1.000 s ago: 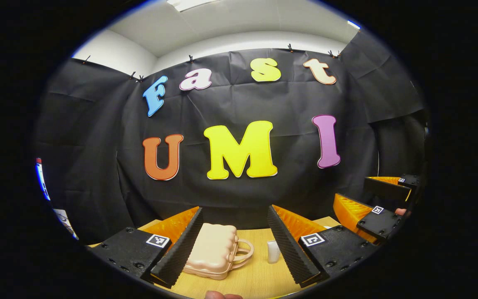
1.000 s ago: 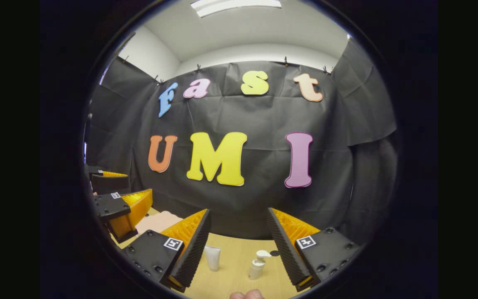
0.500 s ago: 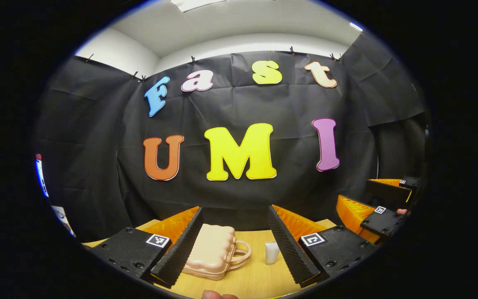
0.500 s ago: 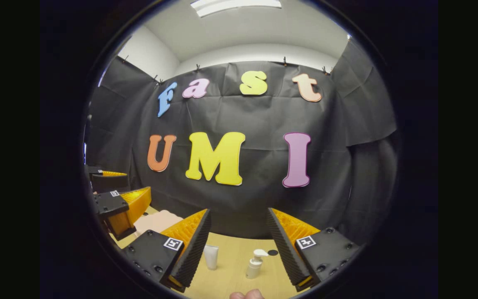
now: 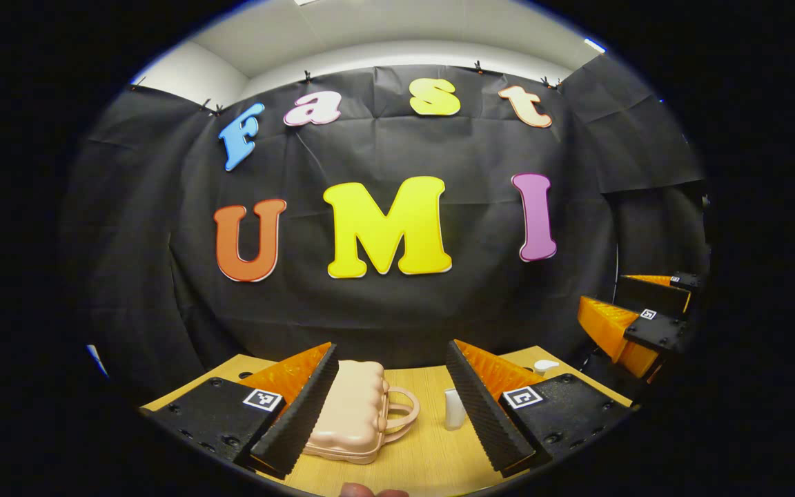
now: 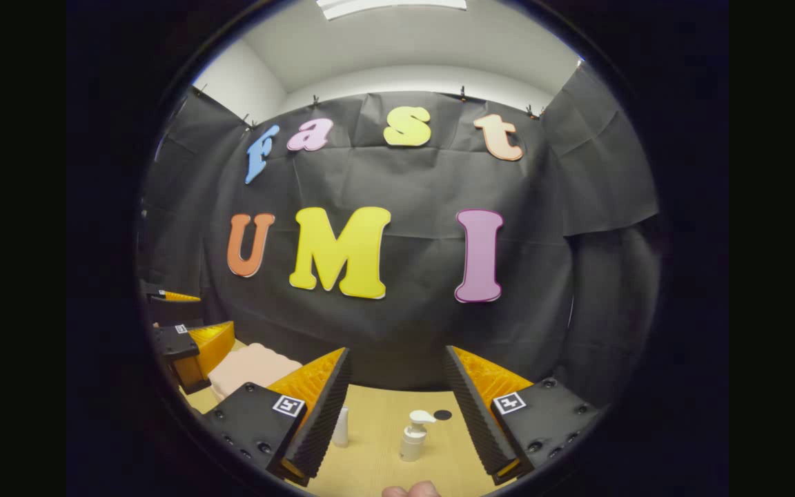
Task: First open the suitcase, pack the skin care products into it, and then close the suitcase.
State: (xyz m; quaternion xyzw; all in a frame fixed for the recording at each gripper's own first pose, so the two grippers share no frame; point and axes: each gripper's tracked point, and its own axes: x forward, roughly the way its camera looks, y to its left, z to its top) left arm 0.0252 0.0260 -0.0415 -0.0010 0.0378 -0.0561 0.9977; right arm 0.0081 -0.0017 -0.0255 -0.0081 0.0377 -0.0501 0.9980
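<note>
Left gripper view: the left tongs (image 5: 392, 400) are seen spread wide with nothing between the fingers, held above the bench (image 5: 432, 462). The suitcase (image 5: 349, 413) lies flat on the bench just ahead of the left finger, closed, with its looped handle (image 5: 401, 414) turned toward the gap of the tongs. It is a small, ribbed, hard-shelled case — judged light and stiff, its glossy shell likely slippery under a pinch. The handle, or the rim seam along the front edge, is judged the better place to take hold; no latch can be made out. Nothing of its inside is visible, so its contents cannot be told.

A small white tube (image 5: 453, 408) stands upright just inside the right finger of the left tongs, apart from the suitcase. It is judged light, soft-walled and easily toppled; a hold across the body is advised.

In the right gripper view, the right tongs (image 6: 397, 407) are likewise spread and empty. A white pump bottle (image 6: 413, 436) stands upright between and ahead of the fingers, with the tube (image 6: 341, 426) close to the left finger. The bottle is judged light and rigid, top-heavy at the pump — the body below the collar is the place to grip. The suitcase (image 6: 249, 367) lies beyond the left finger, by the left tongs (image 6: 187, 331).

No product has yet been packed.
</note>
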